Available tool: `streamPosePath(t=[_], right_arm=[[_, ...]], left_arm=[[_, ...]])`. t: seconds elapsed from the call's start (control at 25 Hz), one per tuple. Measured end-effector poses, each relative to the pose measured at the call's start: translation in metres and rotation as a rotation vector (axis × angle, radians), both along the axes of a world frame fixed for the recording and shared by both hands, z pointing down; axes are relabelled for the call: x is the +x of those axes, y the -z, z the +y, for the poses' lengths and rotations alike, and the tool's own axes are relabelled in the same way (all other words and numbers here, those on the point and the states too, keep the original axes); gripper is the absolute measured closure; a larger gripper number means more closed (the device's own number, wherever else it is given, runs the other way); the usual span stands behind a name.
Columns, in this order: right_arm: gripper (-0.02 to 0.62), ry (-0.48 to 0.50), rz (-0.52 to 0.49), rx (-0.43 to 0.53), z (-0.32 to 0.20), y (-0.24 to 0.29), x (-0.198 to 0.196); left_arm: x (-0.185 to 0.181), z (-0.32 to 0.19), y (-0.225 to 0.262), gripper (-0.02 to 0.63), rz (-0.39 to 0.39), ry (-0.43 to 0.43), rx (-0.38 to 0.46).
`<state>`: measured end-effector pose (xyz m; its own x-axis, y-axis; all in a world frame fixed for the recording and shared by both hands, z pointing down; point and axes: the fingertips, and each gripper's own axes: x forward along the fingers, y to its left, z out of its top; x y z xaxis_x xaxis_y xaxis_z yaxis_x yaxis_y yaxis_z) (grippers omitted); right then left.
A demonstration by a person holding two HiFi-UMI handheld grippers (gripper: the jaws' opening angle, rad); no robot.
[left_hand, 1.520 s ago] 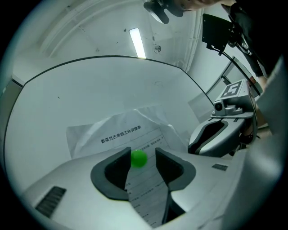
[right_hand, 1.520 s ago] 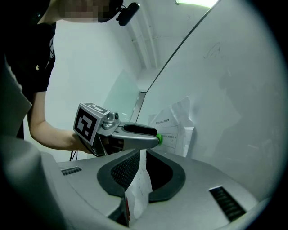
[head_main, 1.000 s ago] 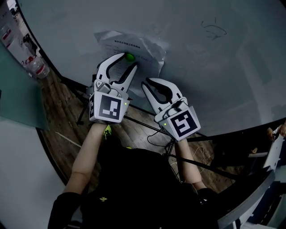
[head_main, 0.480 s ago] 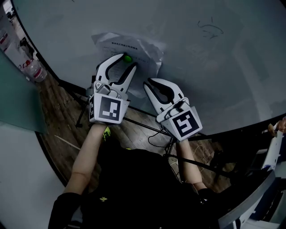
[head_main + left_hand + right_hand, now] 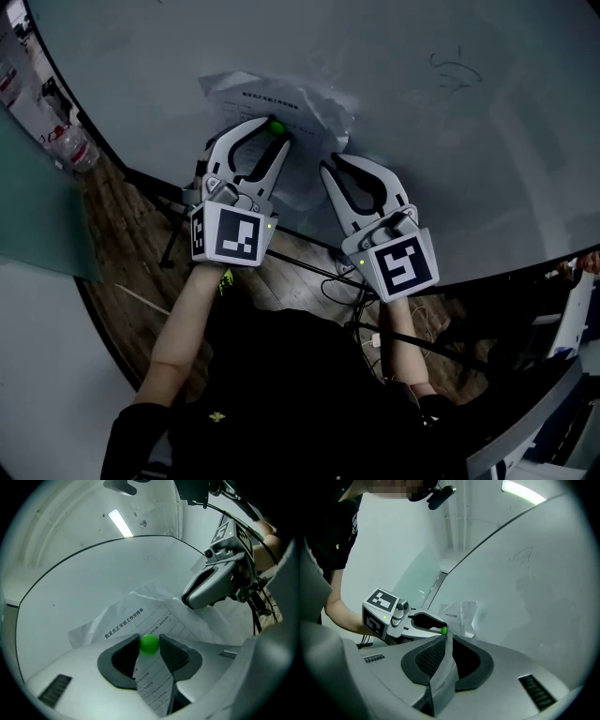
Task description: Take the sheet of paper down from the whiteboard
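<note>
Green magnet (image 5: 149,644) pins the sheet (image 5: 309,108) to the whiteboard (image 5: 450,159), so our left gripper (image 5: 273,132) has just been closing and nips it, while our right gripper (image 5: 446,638) pinches the sheet's lower edge (to catch it once freed, we judge).

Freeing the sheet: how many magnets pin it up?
1: a green magnet on the sheet, between the left hand-held gripper's jaws, which have just been closing. Others may be hidden.
</note>
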<state>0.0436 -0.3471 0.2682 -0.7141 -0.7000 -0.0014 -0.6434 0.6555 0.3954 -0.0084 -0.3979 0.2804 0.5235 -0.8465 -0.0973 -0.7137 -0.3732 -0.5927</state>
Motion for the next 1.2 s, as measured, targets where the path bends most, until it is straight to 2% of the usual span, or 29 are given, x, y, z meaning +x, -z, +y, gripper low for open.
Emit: streamPosePath(t=[0.28, 0.52, 0.88, 1.2], right_arm=[[0.514, -0.039, 0.016, 0.027, 0.004, 0.025, 0.001], [0.505, -0.098, 0.022, 0.060, 0.001, 0.045, 0.009], [0.489, -0.154, 0.061, 0.021, -0.009, 0.049, 0.009], [0.488, -0.210, 0.106, 0.052, -0.013, 0.056, 0.008]], left_arm=[[-0.001, 0.000, 0.000, 0.472, -0.042, 0.010, 0.011], [0.000, 0.000, 0.000, 0.477, -0.039, 0.008, 0.014], [0.000, 0.001, 0.000, 0.482, -0.053, 0.011, 0.030], [0.000, 0.001, -0.001, 0.483, -0.059, 0.010, 0.040]])
